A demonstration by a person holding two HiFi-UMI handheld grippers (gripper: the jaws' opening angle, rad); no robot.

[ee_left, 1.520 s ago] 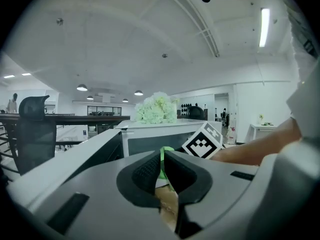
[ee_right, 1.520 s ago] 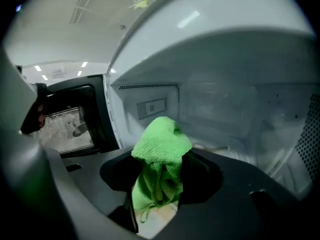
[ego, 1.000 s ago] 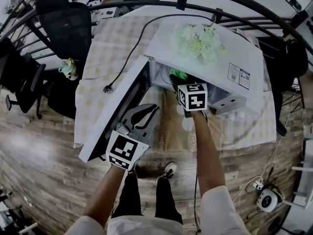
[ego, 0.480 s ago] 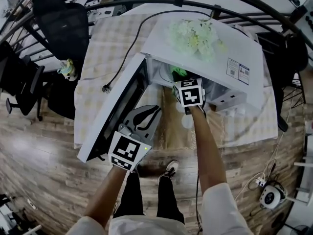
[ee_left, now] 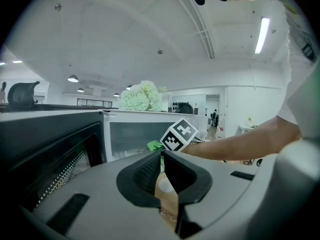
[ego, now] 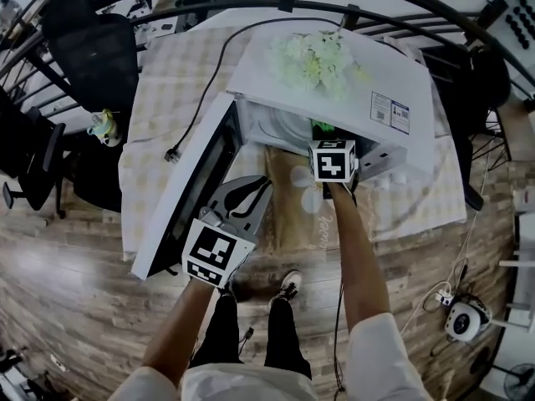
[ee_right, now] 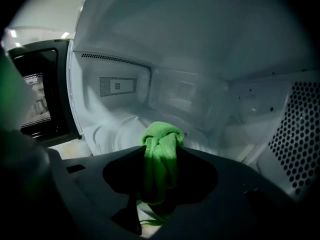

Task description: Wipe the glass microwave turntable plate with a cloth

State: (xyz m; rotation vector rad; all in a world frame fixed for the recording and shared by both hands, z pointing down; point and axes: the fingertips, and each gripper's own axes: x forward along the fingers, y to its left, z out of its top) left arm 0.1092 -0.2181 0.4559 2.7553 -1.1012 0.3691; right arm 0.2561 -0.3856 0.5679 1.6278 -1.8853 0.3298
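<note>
The right gripper (ee_right: pixel 161 148), its jaws just closed in, pinches a bunched green cloth (ee_right: pixel 161 166) inside the microwave (ee_right: pixel 175 59). The glass plate (ee_right: pixel 120 128) below looks clear and faintly ringed, I think. The left gripper (ee_left: pixel 162 154) has its jaws together, empty.

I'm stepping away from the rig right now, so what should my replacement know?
Right gripper: inside the open white microwave, its jaws have just been closing on the bunched green cloth.
Left gripper: shut, empty, beside the open microwave door.
Round glass turntable plate: on the cavity floor, beyond the cloth.
Done: door open, cloth gripped.
Left: wipe the plate.
</note>
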